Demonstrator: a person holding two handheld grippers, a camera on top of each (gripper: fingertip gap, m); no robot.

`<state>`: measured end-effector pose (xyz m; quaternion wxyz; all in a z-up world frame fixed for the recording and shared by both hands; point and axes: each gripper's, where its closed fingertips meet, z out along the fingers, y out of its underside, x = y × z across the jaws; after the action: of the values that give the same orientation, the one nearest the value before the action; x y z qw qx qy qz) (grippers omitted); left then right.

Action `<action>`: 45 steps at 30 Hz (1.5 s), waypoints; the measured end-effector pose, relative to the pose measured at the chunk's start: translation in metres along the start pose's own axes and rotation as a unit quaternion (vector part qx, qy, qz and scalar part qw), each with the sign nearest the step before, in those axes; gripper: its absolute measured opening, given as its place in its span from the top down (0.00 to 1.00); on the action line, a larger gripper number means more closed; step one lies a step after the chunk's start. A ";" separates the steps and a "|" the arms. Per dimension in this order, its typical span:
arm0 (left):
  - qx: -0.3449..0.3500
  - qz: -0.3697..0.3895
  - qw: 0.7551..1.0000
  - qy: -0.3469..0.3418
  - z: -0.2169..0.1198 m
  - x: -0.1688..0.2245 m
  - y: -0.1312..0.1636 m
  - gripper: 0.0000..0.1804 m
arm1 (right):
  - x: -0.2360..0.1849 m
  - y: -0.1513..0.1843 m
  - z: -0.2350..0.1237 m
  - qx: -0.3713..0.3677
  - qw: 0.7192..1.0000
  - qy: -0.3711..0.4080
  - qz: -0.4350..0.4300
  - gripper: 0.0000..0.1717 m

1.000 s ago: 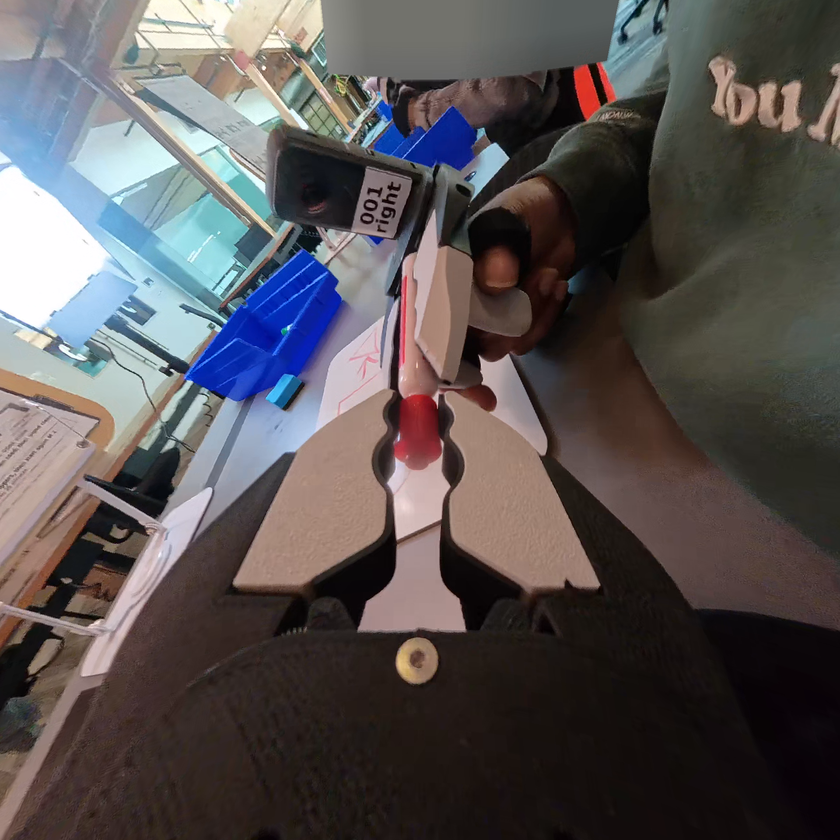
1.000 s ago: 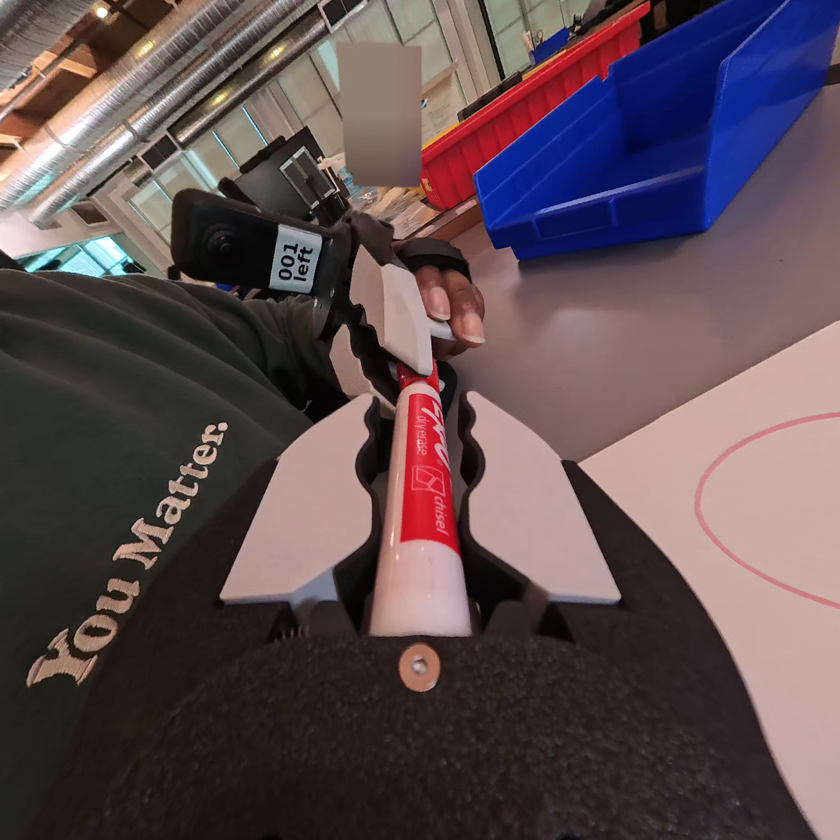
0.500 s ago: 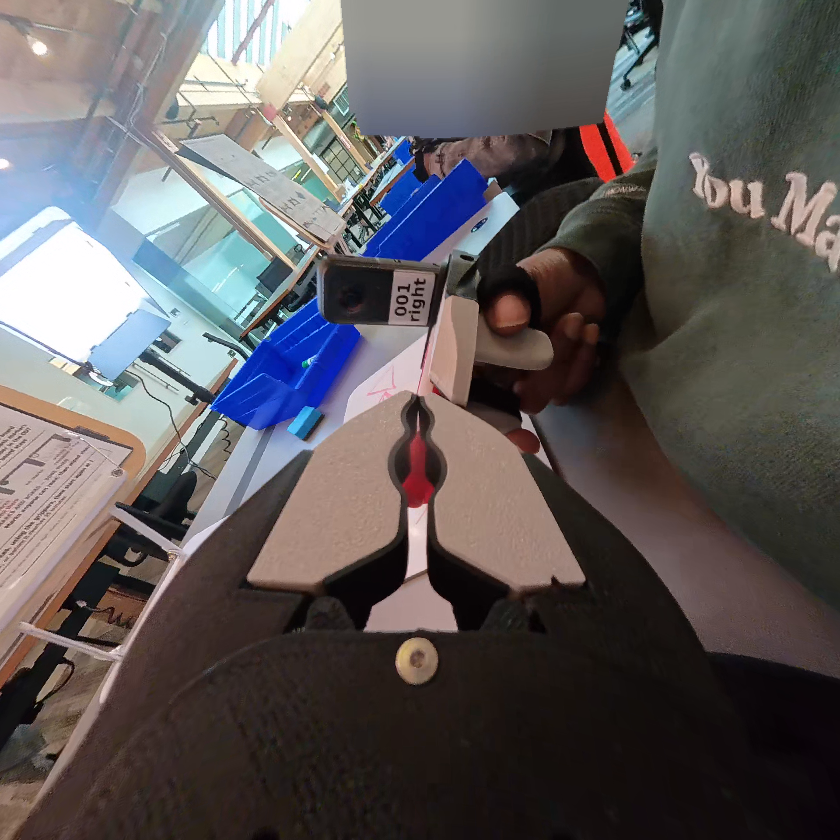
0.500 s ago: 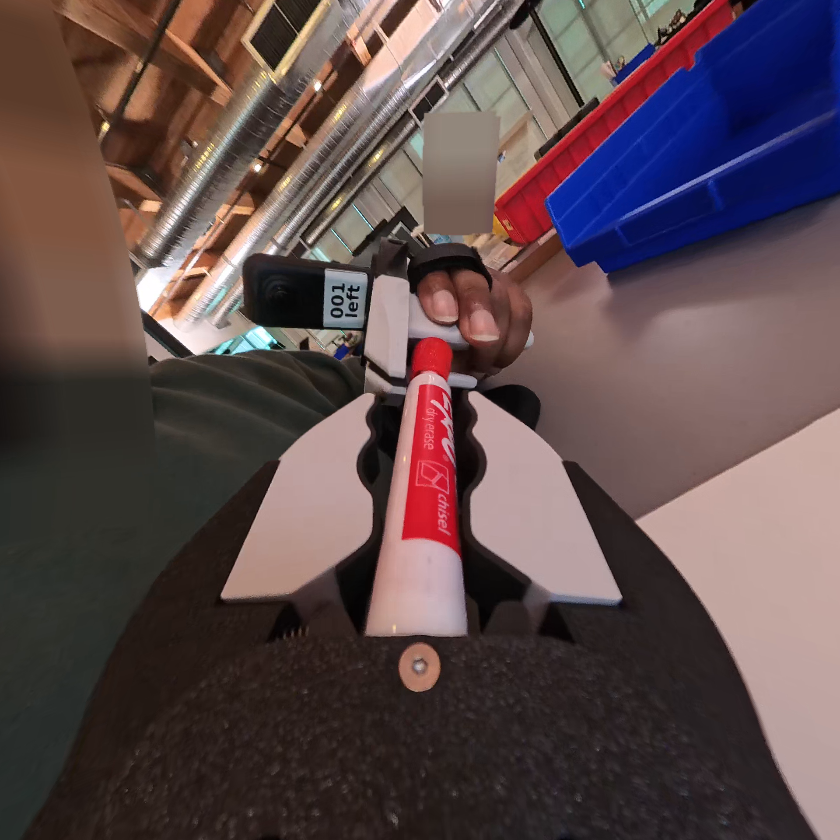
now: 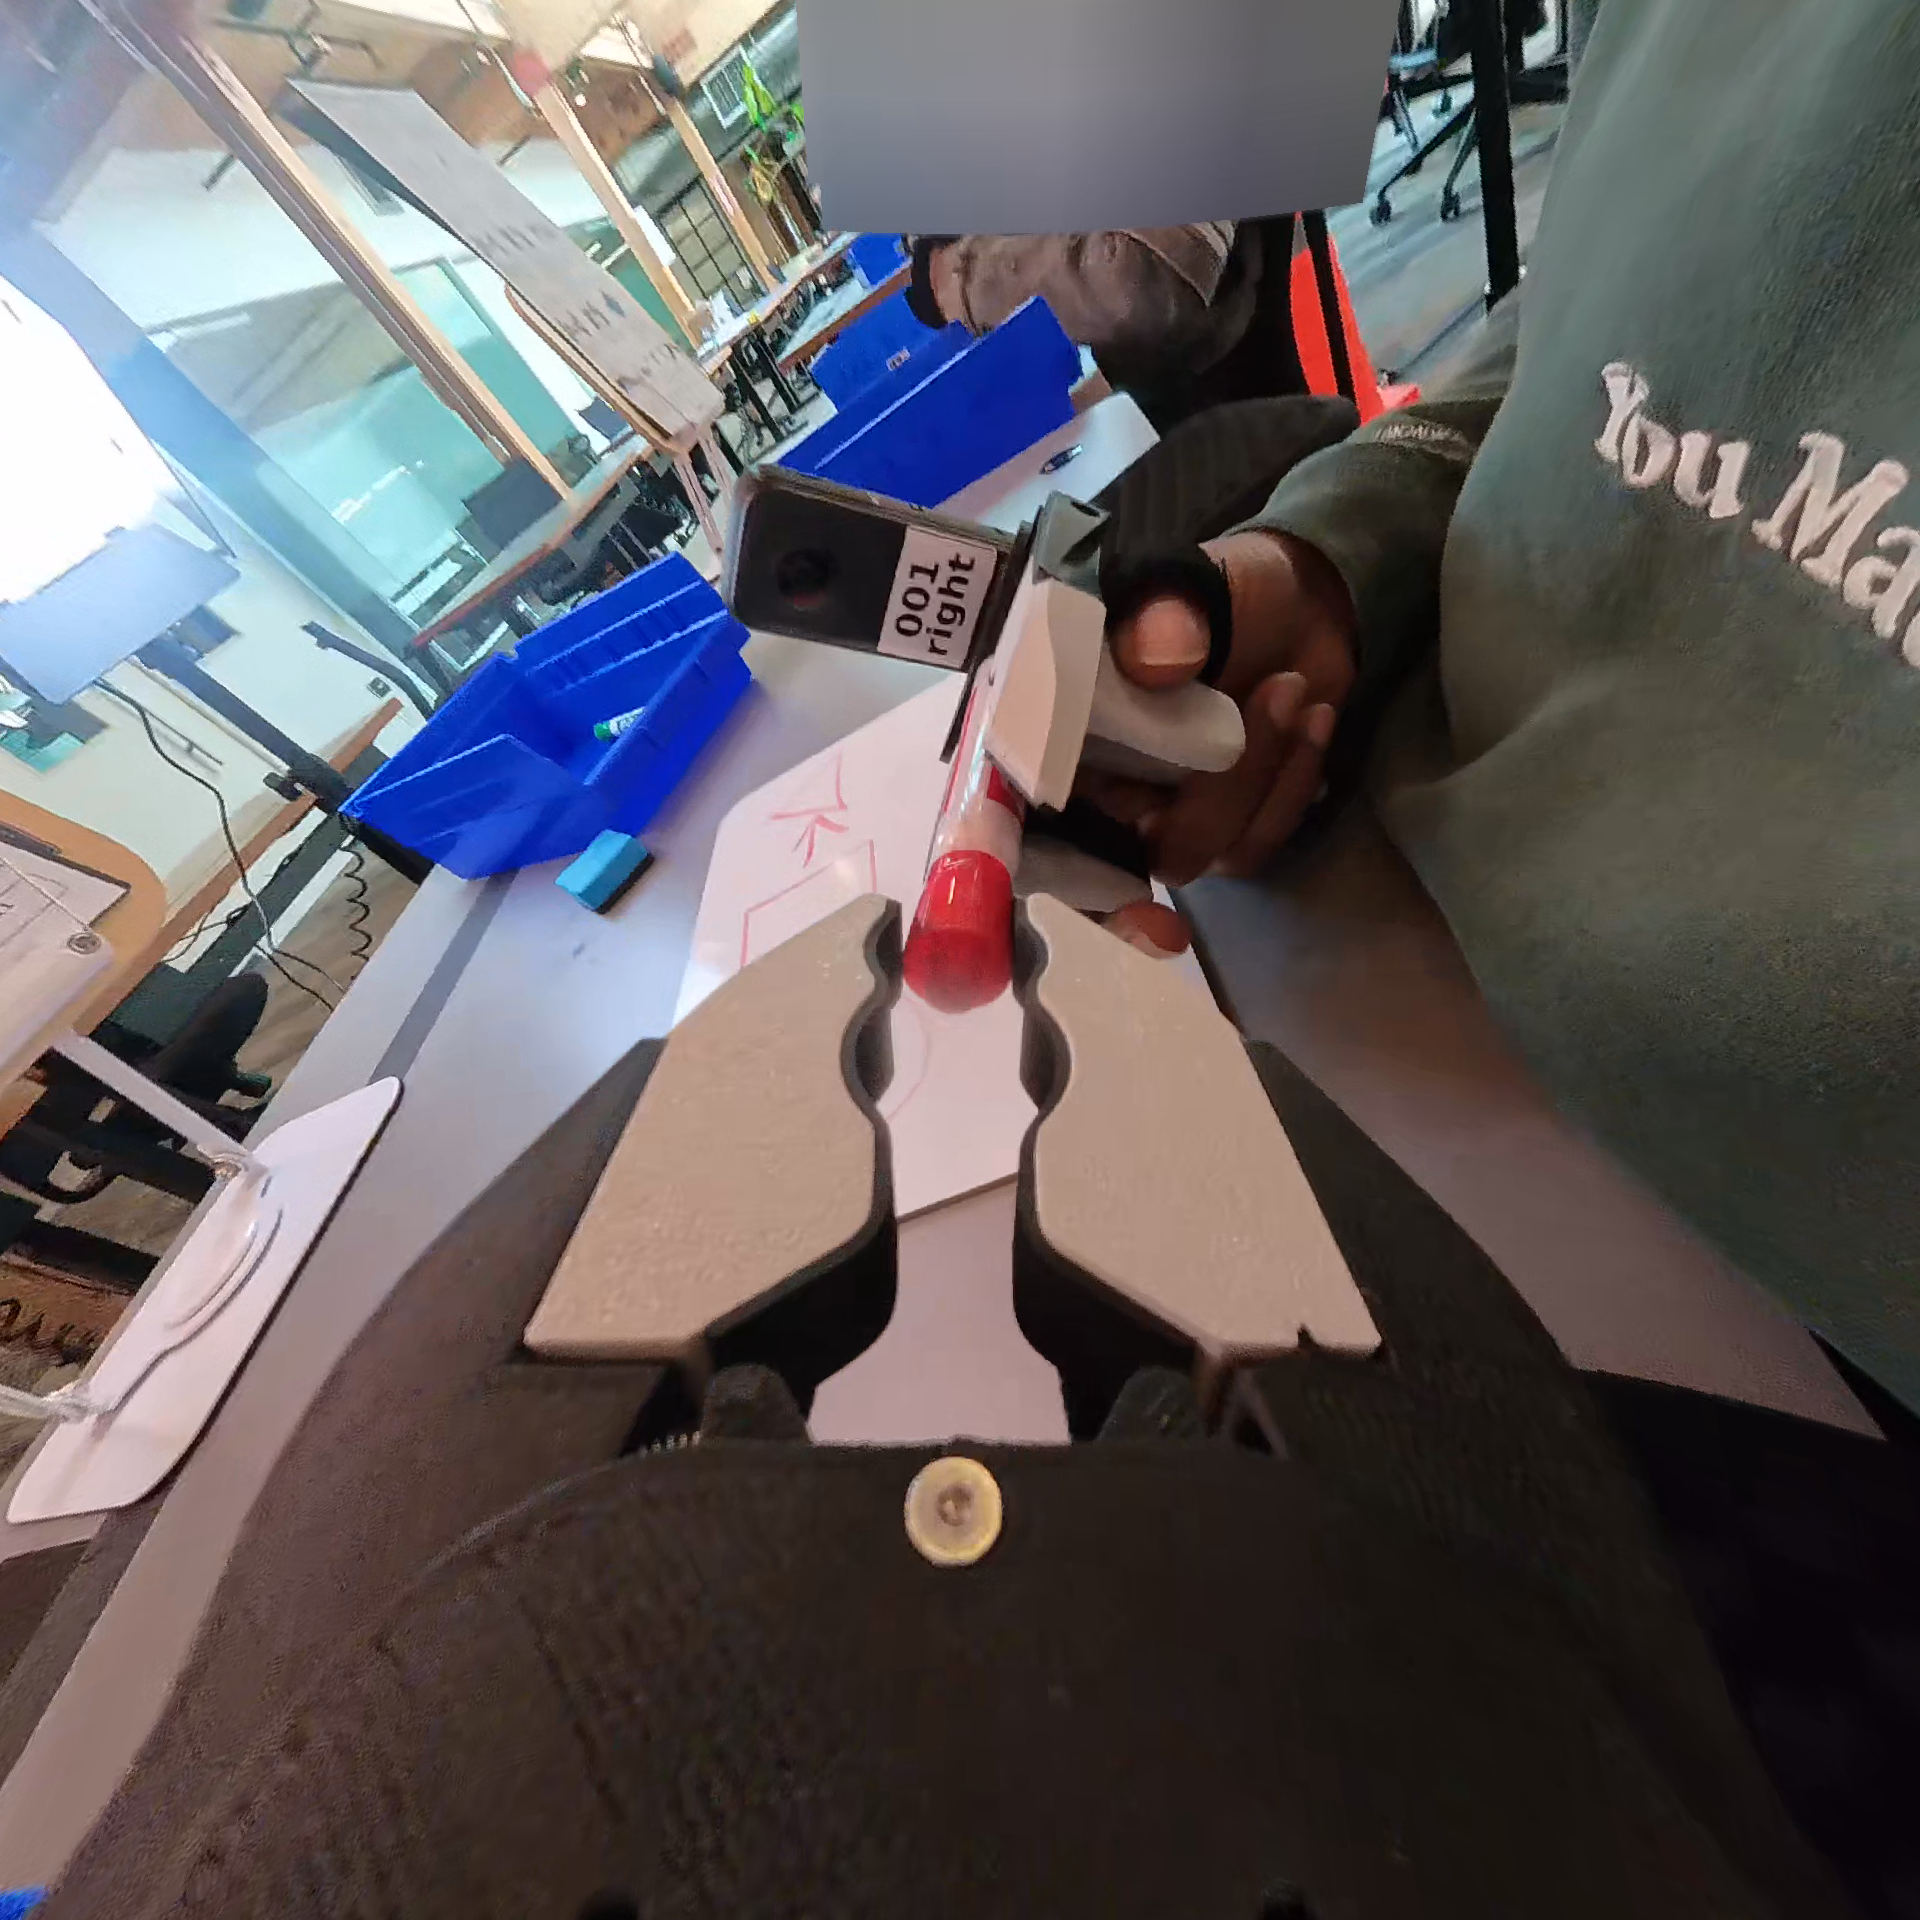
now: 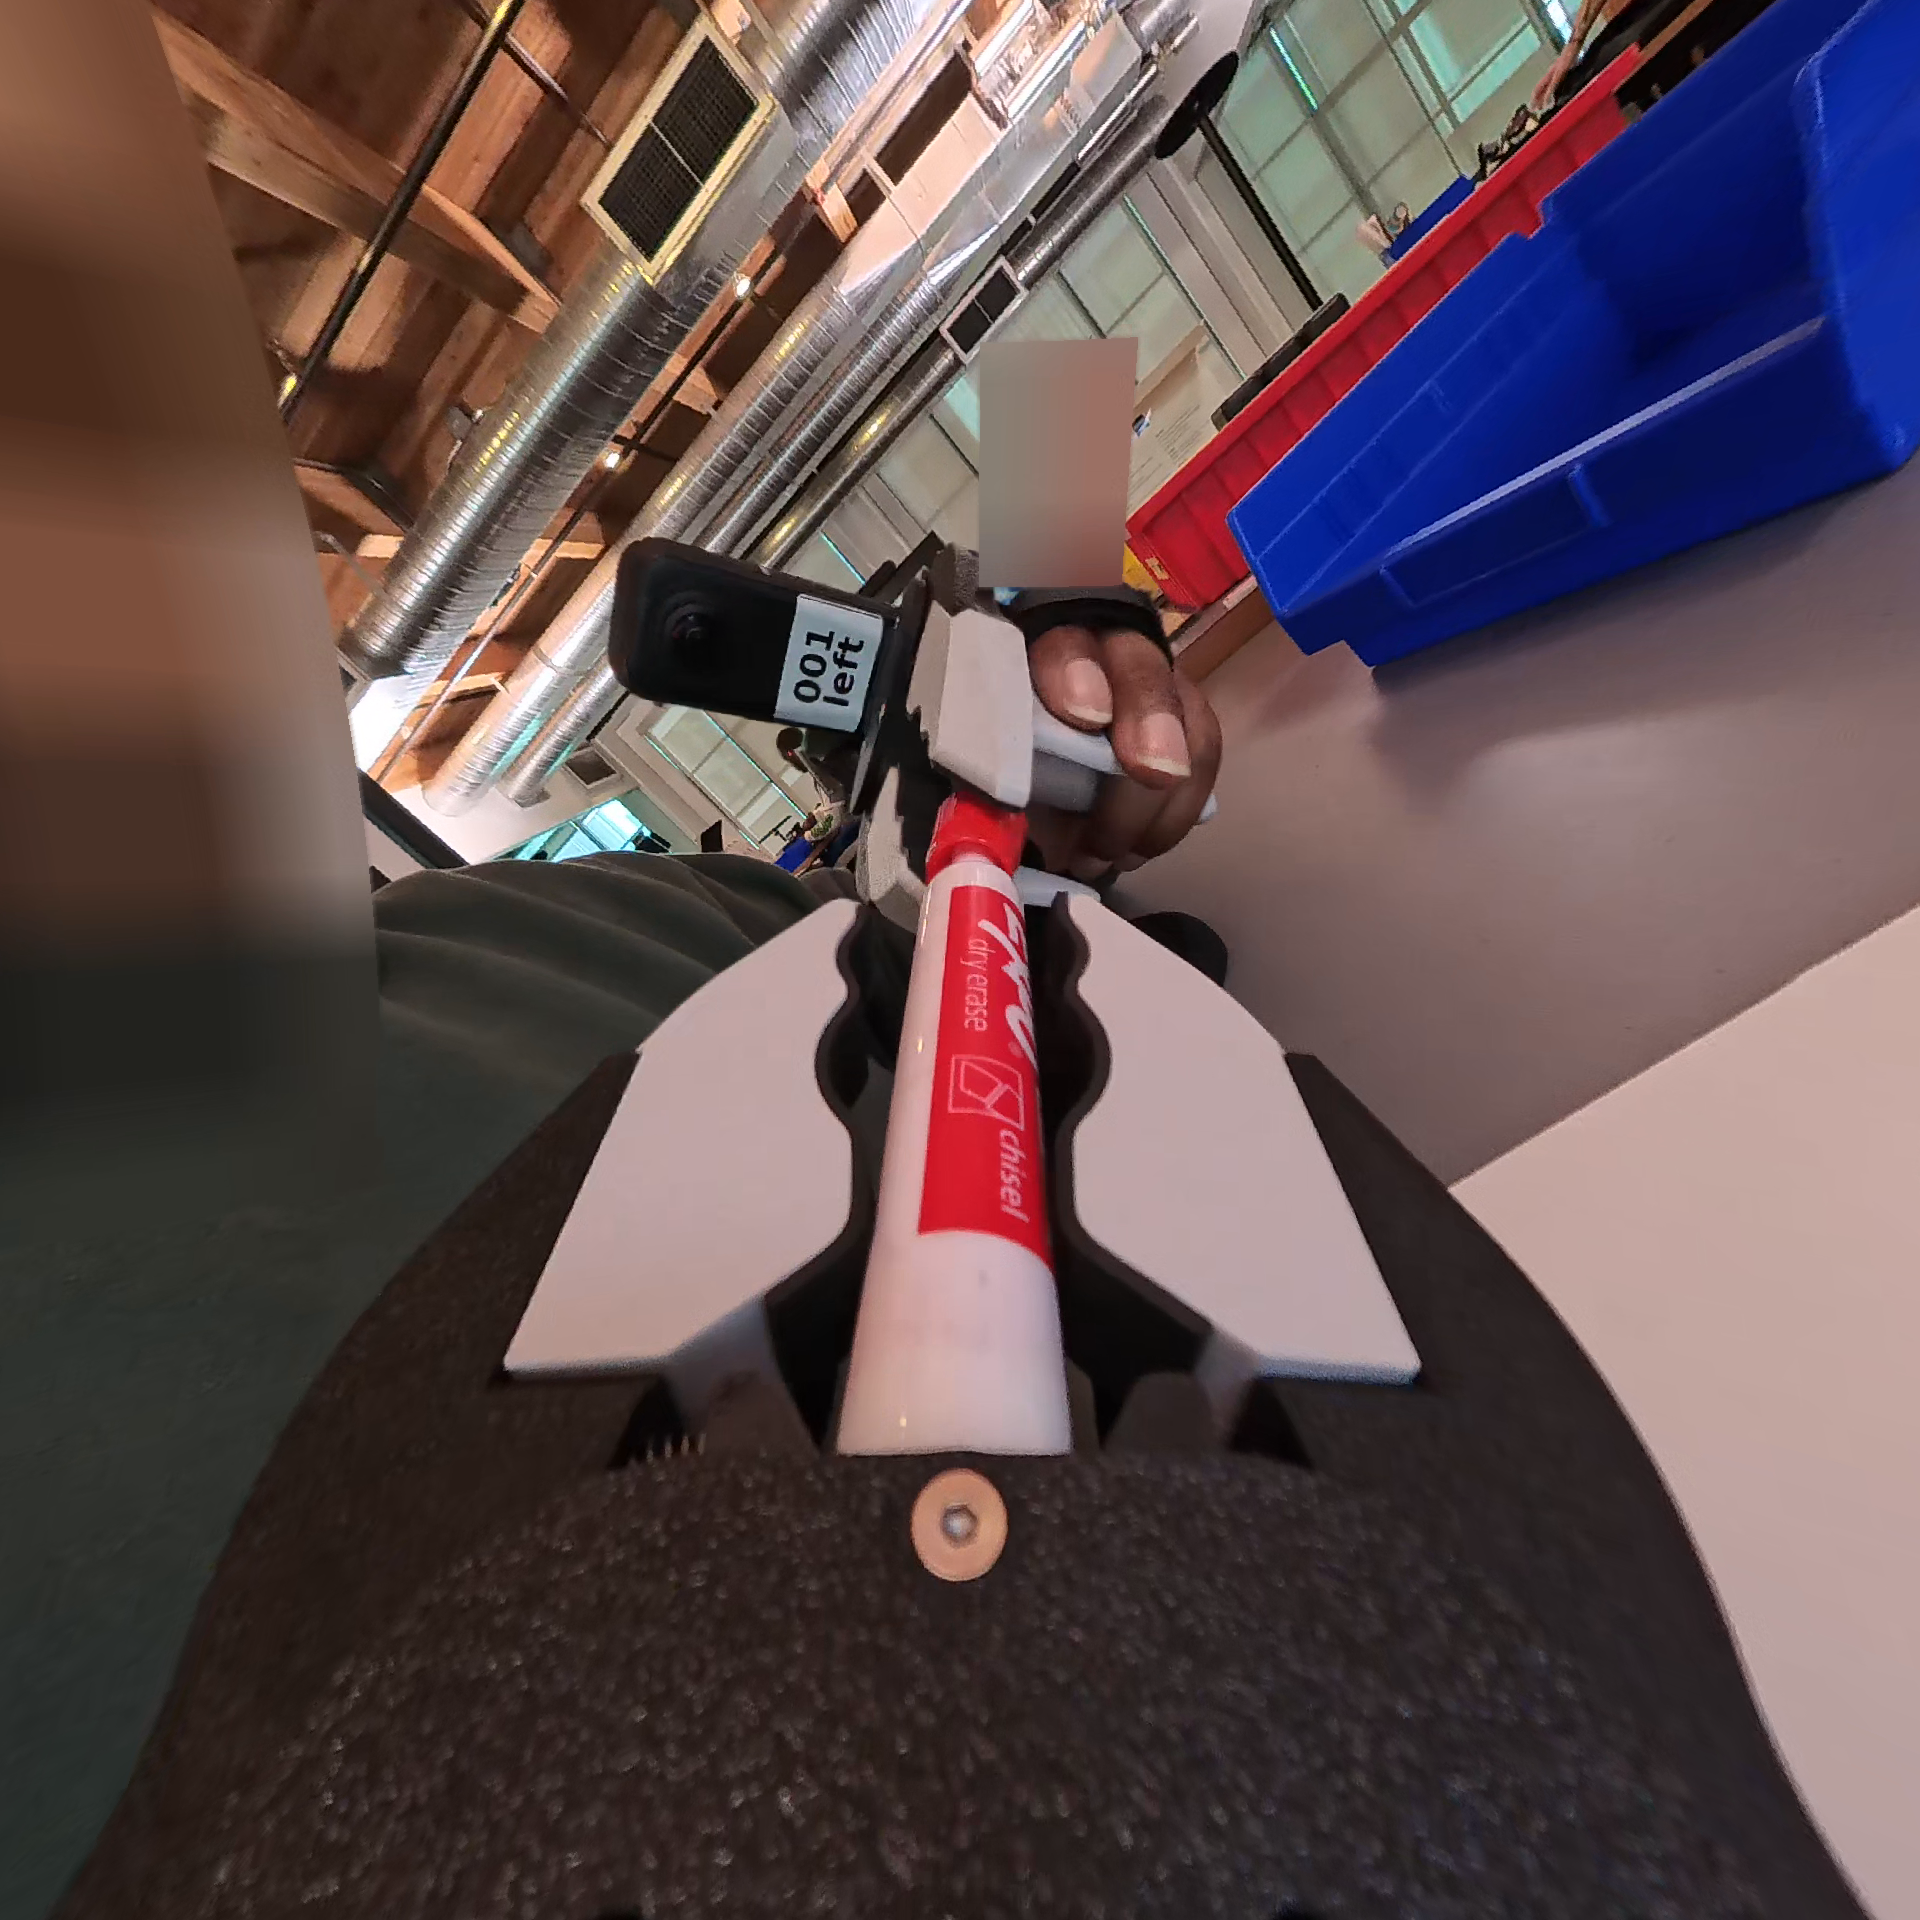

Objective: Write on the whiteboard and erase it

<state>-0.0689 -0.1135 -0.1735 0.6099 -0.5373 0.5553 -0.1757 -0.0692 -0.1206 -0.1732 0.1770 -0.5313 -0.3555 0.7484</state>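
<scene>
— How far along is this looking to you?

— Writing seems done, I'd say. The whiteboard [image 5: 894,790] is lying flat on the grey table [image 5: 499,987] and carrying red marks already: an arrow-like scribble and an angular outline toward its far end. Nothing is looking wiped yet.

— And the marker?

— The right gripper [image 6: 961,914] is clamping the marker [image 6: 966,1143] by its white-and-red barrel, fingers [image 6: 727,1122] pressing on both sides. The red cap [image 5: 958,935] is sitting on the end, pointing at the left gripper [image 5: 956,914].

— Is the left one holding the cap, then?

— Not that I can see. Its fingers [image 5: 769,1122] are standing apart, with the cap poking in between the tips and a sliver of space showing on each side. So it's open, by my reading.

— What's remaining?

— The erasing, I'd guess. The small teal eraser [image 5: 603,868] is sitting untouched on the table, just left of the whiteboard and near the blue bin [image 5: 540,748], which has a green marker [image 5: 618,724] lying in it. Someone needs to be putting the red one down and picking that eraser up.
</scene>
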 end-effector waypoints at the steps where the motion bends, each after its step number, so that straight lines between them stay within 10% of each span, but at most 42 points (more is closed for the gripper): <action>1: -0.010 0.003 1.000 0.004 0.000 0.001 0.001 0.89 | 0.000 0.001 0.000 -0.003 1.000 0.000 0.002 0.81; 10: -0.085 0.031 0.996 0.004 0.002 0.007 0.021 0.90 | 0.015 0.013 0.000 -0.044 0.997 0.065 -0.021 0.82; 24: -0.020 0.000 1.000 0.012 0.015 0.005 0.001 0.89 | 0.002 0.008 -0.008 -0.053 0.996 0.045 -0.060 0.81; 29: -0.004 -0.106 0.994 0.023 0.001 -0.021 0.007 0.89 | 0.020 -0.017 -0.047 -0.163 0.912 0.221 -0.304 0.70; 35: -0.026 -0.148 0.987 0.063 0.012 -0.004 0.019 0.89 | 0.030 0.001 -0.050 -0.323 0.831 0.235 -0.387 0.76; 42: -0.027 -0.180 0.981 0.063 0.019 -0.002 0.025 0.89 | 0.029 0.001 -0.051 -0.335 0.832 0.220 -0.384 0.89; 45: -0.015 -0.198 0.980 0.020 0.015 -0.019 0.031 0.87 | 0.035 -0.056 -0.082 -0.280 0.838 0.286 -0.371 0.89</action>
<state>-0.0740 -0.0799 -0.1929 0.5434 -0.6421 0.4527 -0.2958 -0.0133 -0.0313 -0.1716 0.3785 -0.5770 -0.6541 0.3097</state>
